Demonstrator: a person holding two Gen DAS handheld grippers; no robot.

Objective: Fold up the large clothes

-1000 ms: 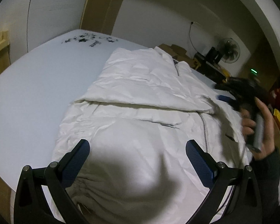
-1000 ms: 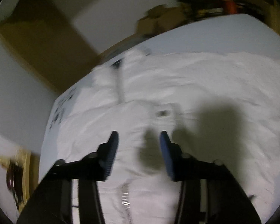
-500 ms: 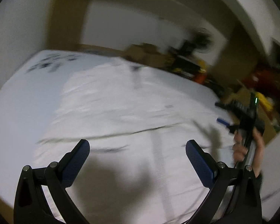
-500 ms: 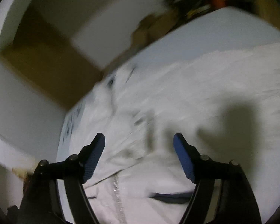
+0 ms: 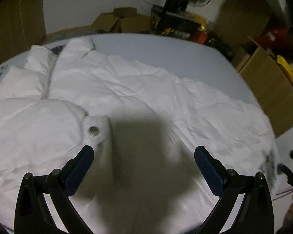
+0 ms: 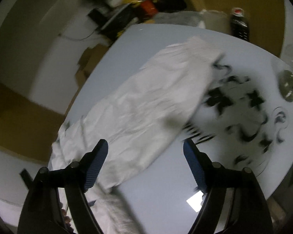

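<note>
A: Since a second ago both views have been swung sideways: the left sleeve, seen folded across the chest before, is now at the left edge of the left wrist view, and the unfolded side is brought into frame.

B: Jaws?

A: Left gripper (image 5: 144, 156) is held spread wide, nothing pinched; only the white jacket (image 5: 127, 89) and a shadow are seen beneath it. Right gripper (image 6: 145, 152) was nearly closed a second ago; its jaws are opening now, and nothing is gripped between them.

B: Jacket position?

A: It is laid flat on the white table (image 5: 175, 46), collar toward the cardboard boxes (image 5: 121, 21). A cuff (image 5: 95, 130) is seen just ahead of the left finger (image 5: 80, 167). In the right wrist view the right sleeve (image 6: 156, 105) is stretched out across the table, beside the black ink marks (image 6: 236, 99).

B: Step?

A: One sleeve judged folded in; the second sleeve fold is being set up. Next, the far sleeve end would need to be pinched and carried over the chest, kept flat.

B: Blur?

A: Heavy in the right wrist view; sleeve-end detail cannot be told.
</note>
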